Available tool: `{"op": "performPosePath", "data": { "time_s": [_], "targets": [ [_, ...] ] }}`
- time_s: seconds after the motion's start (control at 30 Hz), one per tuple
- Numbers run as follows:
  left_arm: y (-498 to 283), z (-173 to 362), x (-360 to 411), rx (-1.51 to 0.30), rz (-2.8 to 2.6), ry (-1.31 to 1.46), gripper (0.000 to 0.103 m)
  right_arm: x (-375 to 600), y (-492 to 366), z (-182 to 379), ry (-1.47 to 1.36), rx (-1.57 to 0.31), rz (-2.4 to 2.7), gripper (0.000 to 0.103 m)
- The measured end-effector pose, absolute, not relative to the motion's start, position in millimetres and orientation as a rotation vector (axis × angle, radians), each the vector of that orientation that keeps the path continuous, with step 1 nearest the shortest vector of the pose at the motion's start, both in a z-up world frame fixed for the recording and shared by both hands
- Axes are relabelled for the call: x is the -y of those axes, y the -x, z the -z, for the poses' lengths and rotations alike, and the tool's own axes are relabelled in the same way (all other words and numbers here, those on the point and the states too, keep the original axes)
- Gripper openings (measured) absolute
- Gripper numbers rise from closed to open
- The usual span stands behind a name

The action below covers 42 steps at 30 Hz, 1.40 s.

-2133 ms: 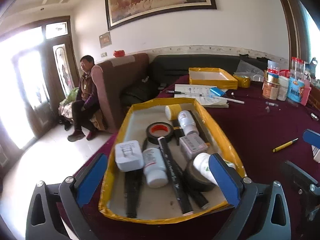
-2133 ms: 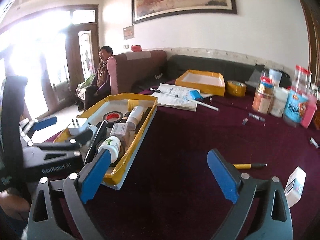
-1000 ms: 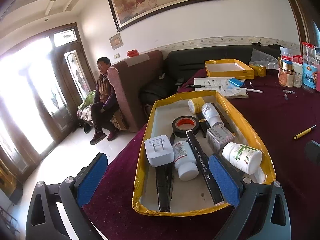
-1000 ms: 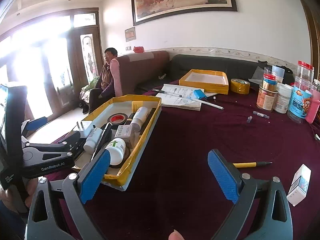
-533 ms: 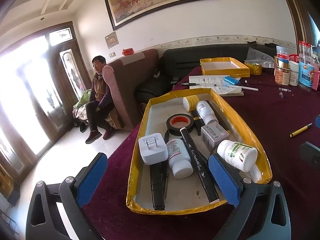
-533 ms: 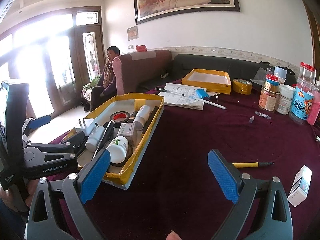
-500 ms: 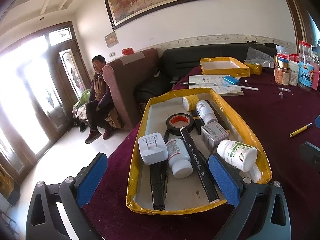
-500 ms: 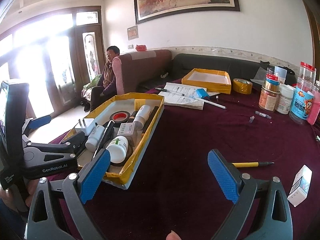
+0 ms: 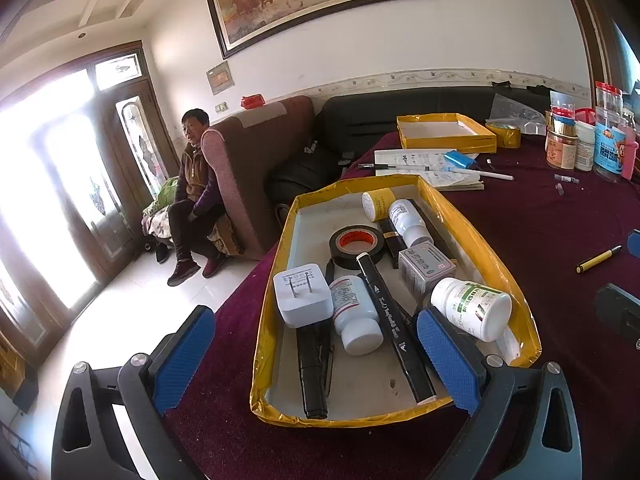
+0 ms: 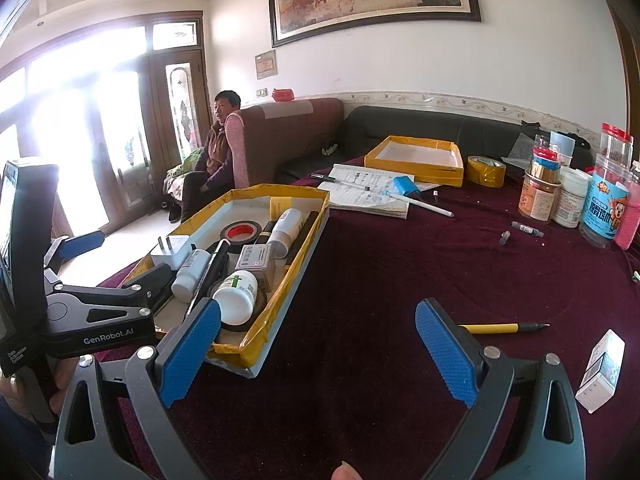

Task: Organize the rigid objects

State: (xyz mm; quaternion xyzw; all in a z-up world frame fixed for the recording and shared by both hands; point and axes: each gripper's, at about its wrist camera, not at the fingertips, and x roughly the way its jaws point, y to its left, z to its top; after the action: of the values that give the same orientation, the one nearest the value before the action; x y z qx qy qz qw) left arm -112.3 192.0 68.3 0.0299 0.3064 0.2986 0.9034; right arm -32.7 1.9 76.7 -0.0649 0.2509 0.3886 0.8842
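- The yellow pen [image 10: 502, 327] lies flat on the table [image 10: 400, 280], well apart from the tray [image 10: 280, 300] that holds the bottles, tape roll and markers; I judge it the next loose thing to put away.
- In the right wrist view it sits at about 2 o'clock from the right gripper [image 10: 316, 350], just past the right-side pad, its long axis running 9 to 3 o'clock with the tip toward 3.
- The right hand is the nearer one; the left gripper [image 9: 316, 352] hovers over the tray's near end.
- Both jaws are spread wide and hold nothing.
- The pen's near end is hidden behind the pad.
- A small white box [image 10: 600, 372] at 3 o'clock is partly cut off by the gripper frame.
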Motion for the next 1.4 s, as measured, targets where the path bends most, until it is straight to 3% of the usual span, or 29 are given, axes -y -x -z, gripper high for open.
{"op": "performPosePath", "data": {
  "time_s": [1.4],
  "targets": [
    [116.2, -68.1, -186.9, -0.636, -0.599, -0.063, 0.102, -2.7, 33.2, -76.4, 0.138, -0.522, -0.809, 0.098]
  ]
}}
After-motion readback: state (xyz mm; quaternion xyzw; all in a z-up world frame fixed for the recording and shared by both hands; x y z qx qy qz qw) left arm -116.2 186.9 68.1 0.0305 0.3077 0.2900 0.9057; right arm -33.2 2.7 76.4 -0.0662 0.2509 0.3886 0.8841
